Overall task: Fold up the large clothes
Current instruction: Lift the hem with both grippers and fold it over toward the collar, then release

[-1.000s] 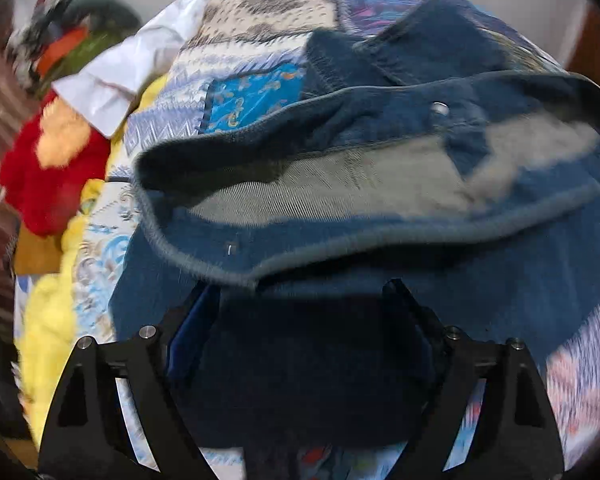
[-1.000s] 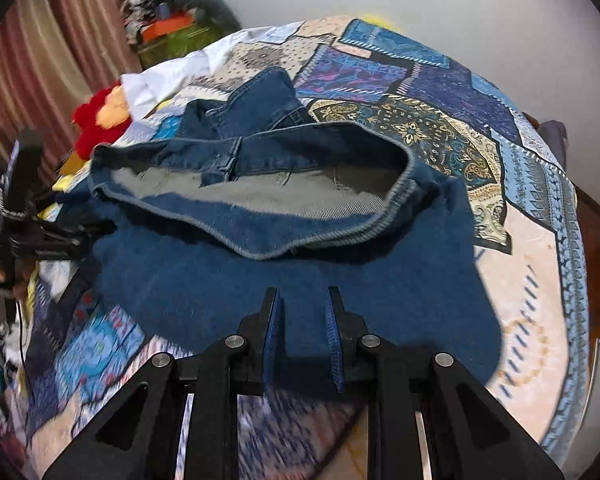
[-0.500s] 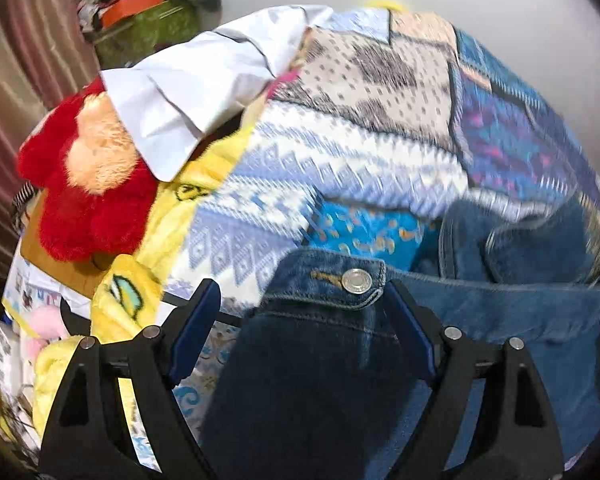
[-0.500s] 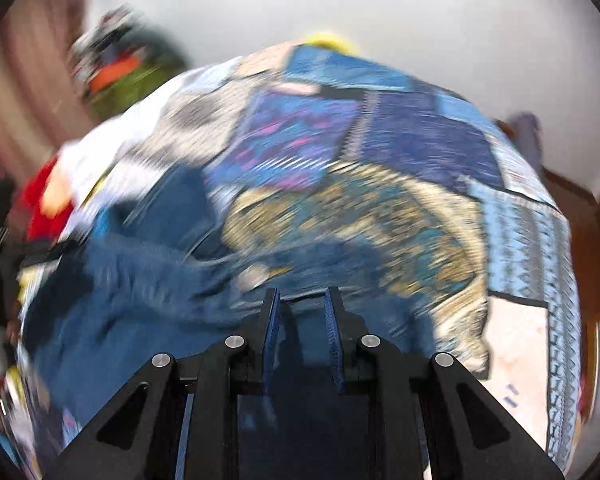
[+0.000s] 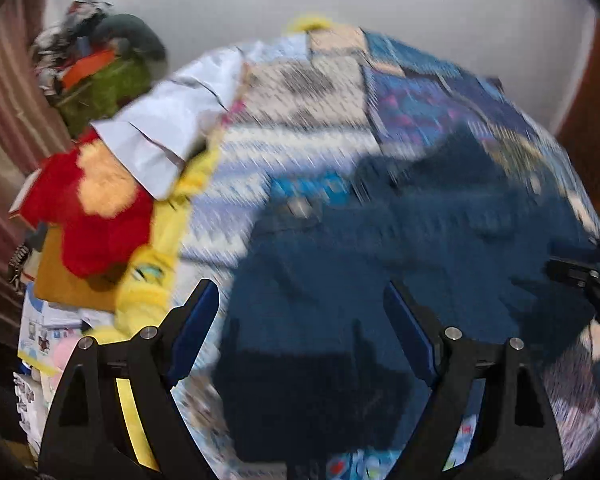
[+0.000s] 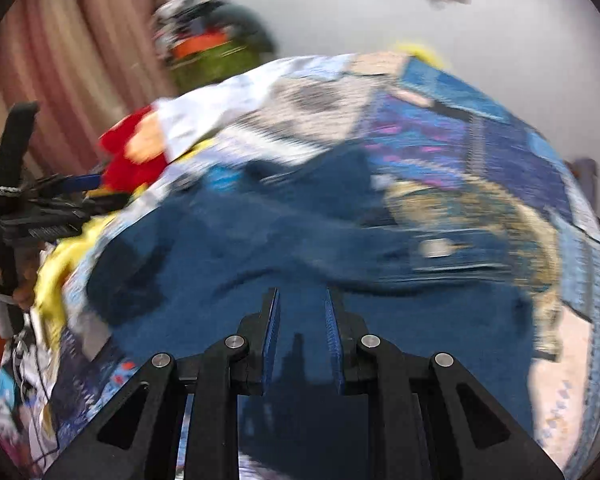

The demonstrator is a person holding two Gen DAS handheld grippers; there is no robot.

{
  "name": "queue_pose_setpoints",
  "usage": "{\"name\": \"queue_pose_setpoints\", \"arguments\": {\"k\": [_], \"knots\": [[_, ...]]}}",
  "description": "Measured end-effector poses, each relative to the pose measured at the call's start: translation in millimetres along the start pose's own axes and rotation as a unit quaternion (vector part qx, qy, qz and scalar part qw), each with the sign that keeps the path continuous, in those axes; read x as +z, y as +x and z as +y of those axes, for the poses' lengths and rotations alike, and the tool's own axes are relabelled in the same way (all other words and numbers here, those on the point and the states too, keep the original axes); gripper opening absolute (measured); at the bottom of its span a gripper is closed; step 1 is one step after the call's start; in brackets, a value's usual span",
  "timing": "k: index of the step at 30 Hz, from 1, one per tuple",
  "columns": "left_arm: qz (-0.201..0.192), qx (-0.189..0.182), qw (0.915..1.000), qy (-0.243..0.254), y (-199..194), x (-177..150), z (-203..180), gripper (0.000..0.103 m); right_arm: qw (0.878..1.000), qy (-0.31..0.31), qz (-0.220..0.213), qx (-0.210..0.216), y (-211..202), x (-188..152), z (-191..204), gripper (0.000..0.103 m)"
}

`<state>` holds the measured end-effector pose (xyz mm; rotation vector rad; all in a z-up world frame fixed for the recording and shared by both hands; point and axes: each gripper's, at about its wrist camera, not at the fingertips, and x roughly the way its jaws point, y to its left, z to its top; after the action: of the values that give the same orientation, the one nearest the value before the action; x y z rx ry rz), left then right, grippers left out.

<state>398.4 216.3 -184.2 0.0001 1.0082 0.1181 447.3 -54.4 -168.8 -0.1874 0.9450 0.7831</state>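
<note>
**Jeans Flat on Quilt, Both Grippers Above**

The jeans (image 5: 400,260) lie spread on the patchwork quilt (image 5: 308,128), covering its near half. Both views are blurred, so seams and folds in the denim cannot be read in detail. A metal button (image 6: 434,248) shows on the waistband, toward the right side of the jeans in the right wrist view.

Left gripper (image 5: 300,312): jaws spread wide. Nothing is between the pads; the jeans lie below and beyond them, not in contact.

Right gripper (image 6: 300,320): jaws nearly closed, a narrow gap remaining. Denim fills the view in that gap; whether any cloth is pinched cannot be told.

The left gripper also shows in the right wrist view, at the left edge of the jeans, held by a hand (image 6: 4,280).

Left of the jeans, at the edge of the quilt: a red plush toy (image 5: 88,216), a white garment (image 5: 172,132) and a yellow cloth (image 5: 160,264). Beyond these stands a pile of clothes (image 5: 100,64) against a striped curtain (image 5: 4,120).
</note>
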Motion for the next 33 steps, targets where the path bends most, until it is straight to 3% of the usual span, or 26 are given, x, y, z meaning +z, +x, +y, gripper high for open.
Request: {"name": "queue_pose_setpoints", "arguments": {"k": [3, 6, 8, 12, 15, 18, 24, 26, 29, 32, 33], "knots": [[0.035, 0.012, 0.9992, 0.014, 22.6, -26.7, -11.1, 0.085, 0.999, -0.017, 0.042, 0.019, 28.8, -14.1, 25.7, 0.018], [0.048, 0.059, 0.9962, 0.042, 43.0, -52.1, -13.8, 0.085, 0.994, -0.042, 0.105, -0.012, 63.8, -34.2, 33.9, 0.018], [0.043, 0.072, 0.9953, 0.049, 46.4, -60.8, -9.3, 0.091, 0.995, -0.057, 0.085, -0.006, 62.3, -44.6, 30.0, 0.018], [0.032, 0.044, 0.9985, 0.005, 34.3, -67.7, 14.2, 0.096, 0.994, -0.046, 0.090, -0.036, 45.7, -53.1, 7.6, 0.018], [0.032, 0.028, 0.9991, -0.010, 27.3, -74.9, 21.2, 0.096, 0.996, -0.021, 0.087, -0.016, 26.1, -61.4, -18.3, 0.018], [0.030, 0.031, 0.9990, -0.013, 23.6, -80.8, 19.2, 0.096, 0.994, -0.014, 0.078, -0.080, 2.6, -68.2, -40.1, 0.018], [0.029, 0.034, 0.9986, -0.028, 13.9, -88.0, 20.4, 0.096, 0.990, 0.032, 0.058, -0.122, -41.7, -87.9, -86.0, 0.018], [0.022, 0.054, 0.9977, -0.033, 4.8, -89.3, 23.1, 0.096, 0.988, 0.052, 0.049, -0.139, -58.4, -96.8, -103.2, 0.018], [0.019, 0.088, 0.9954, -0.033, -5.5, -91.6, 33.0, 0.095, 0.989, 0.103, 0.047, -0.100, -76.7, -107.7, -127.3, 0.018], [0.013, 0.106, 0.9936, -0.037, -23.5, -99.6, 43.2, 0.095, 0.980, 0.113, 0.053, -0.152, -86.5, -115.3, -135.7, 0.018], [0.011, 0.111, 0.9930, -0.039, -28.6, -101.7, 46.0, 0.095, 0.981, 0.118, 0.048, -0.144, -91.8, -118.1, -138.3, 0.018]]}}
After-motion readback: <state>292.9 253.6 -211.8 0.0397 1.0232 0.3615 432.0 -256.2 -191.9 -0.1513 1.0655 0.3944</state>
